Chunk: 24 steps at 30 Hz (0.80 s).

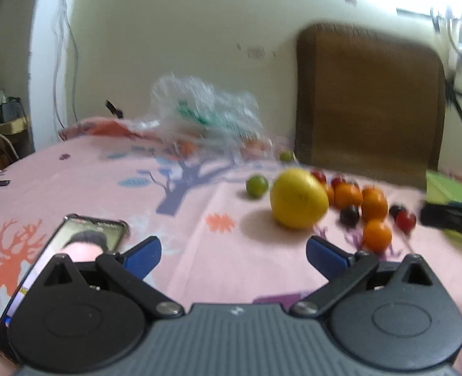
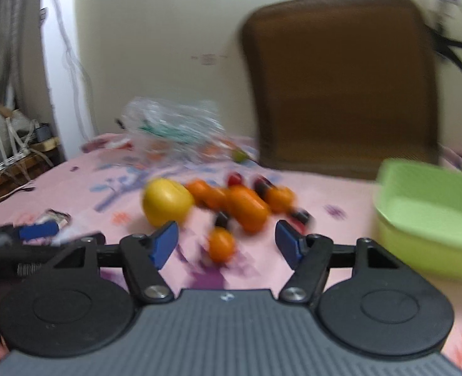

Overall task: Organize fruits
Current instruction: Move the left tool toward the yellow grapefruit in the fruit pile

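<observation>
Both grippers, left (image 1: 233,252) & right (image 2: 227,241), gape empty pre-pick; next, I'd judge, right closes on ctr-frame small orange (image 2: 221,245), then green bin (image 2: 431,216) far right.

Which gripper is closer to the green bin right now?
Right. The right gripper, open, has the green bin just off its right finger. The left gripper, also open, sits farther left, with the bin at the far right edge of its view.

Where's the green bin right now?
In the right wrist view the green bin sits on the pink tablecloth at far right, right of the oranges and just before the brown chair back.
</observation>
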Motion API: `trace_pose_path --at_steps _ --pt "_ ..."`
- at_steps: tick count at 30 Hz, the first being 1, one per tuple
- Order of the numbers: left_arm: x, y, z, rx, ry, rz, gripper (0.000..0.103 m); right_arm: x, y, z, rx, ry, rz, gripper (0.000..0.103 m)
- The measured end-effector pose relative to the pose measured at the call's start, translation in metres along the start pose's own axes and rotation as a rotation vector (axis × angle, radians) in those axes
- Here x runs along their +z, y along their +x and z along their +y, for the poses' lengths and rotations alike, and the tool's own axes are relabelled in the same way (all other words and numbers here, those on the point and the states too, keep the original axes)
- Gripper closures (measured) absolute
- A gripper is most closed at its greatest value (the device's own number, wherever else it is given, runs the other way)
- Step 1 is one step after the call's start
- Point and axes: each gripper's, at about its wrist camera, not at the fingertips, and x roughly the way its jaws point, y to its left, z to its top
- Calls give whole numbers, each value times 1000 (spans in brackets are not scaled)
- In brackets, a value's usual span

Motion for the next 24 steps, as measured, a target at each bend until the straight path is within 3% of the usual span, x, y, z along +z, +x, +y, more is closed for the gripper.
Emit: trace_pose_path --at_steps 7,13,15,19,24 --pt "0 -16 4 -26 -32 -109 1 47 88 32 125 -13 99 39" --pt "0 -12 12 -43 -79 -97 1 56 127 35 147 39 226 62" --pt "0 -13 13 -46 -89 -99 0 57 122 31 171 57 242 71" --pt "0 -13 15 -63 -102 -97 0 48 86 24 198 49 244 71" --pt "2 -15 25 -182 -150 -77 0 5 20 15 233 41 265 72"
